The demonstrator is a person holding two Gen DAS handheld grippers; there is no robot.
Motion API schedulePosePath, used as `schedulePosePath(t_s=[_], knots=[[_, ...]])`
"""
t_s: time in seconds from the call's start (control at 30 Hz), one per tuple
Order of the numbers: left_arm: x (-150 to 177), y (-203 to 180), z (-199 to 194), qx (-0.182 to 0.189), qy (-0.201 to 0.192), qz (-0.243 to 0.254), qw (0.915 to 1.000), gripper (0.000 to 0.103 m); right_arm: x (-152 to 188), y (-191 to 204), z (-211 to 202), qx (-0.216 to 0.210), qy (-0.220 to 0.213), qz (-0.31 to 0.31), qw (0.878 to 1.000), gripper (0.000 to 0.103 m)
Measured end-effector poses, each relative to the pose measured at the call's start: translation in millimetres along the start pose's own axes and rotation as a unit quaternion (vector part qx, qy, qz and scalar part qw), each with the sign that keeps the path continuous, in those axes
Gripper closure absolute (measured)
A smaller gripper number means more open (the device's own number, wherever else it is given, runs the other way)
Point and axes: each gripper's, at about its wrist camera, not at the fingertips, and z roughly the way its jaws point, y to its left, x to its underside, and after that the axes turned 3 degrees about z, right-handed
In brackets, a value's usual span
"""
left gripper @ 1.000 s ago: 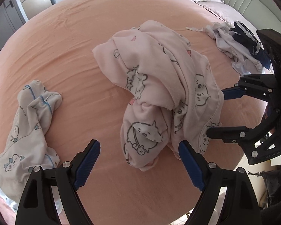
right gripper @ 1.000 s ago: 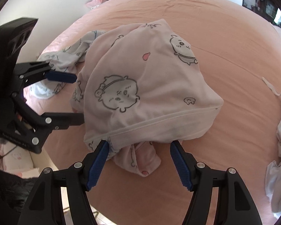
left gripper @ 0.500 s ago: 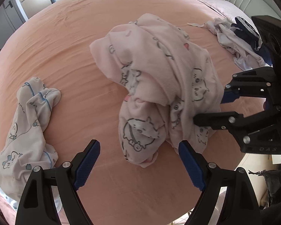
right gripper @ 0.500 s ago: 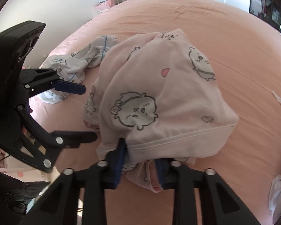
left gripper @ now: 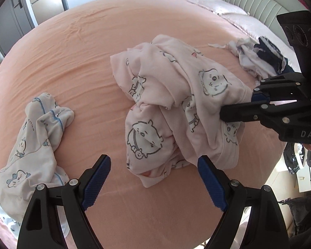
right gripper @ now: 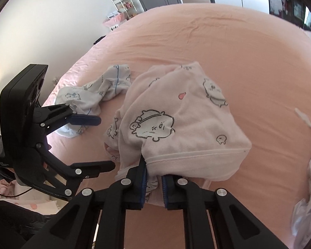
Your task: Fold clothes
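Mid-frame on the bed (left gripper: pixel 76 47), our right gripper (right gripper: pixel 153 183) pinches the hem of the crumpled pink pajama top (left gripper: pixel 176 108) while our left gripper (left gripper: pixel 154 183) waits wide apart: lift slowly, shaking layers loose.

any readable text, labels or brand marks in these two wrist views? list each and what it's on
"DAS": white letters on the black body of the right tool, cut off at the edge of the left wrist view.
Small white print on the body of the left tool, in the right wrist view: too small to read.
Faint letters on the white and blue garment: too blurred to read.
Pink garment: cartoon figures only, no words.
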Motion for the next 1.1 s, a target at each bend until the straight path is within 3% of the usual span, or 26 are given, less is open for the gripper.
schedulePosePath(t_s=[0.43,0.6,0.83,1.1], knots=[[-15,-23,-15,-0.055,-0.072,0.046,0.9948,0.017,-36,-8,-42,-0.021,-0.05,0.028,0.998,0.093],[-20,-28,-15,-0.055,-0.08,0.039,0.9945,0.017,-43,-8,-50,-0.025,-0.058,0.028,0.998,0.094],[-30,-51,-21,-0.063,-0.108,0.085,0.9886,0.017,-49,-7,-52,-0.033,-0.055,0.026,0.998,0.094],[-32,-72,-17,-0.056,-0.111,0.123,0.9847,0.017,-54,-13,-60,-0.034,-0.06,0.029,0.997,0.094]])
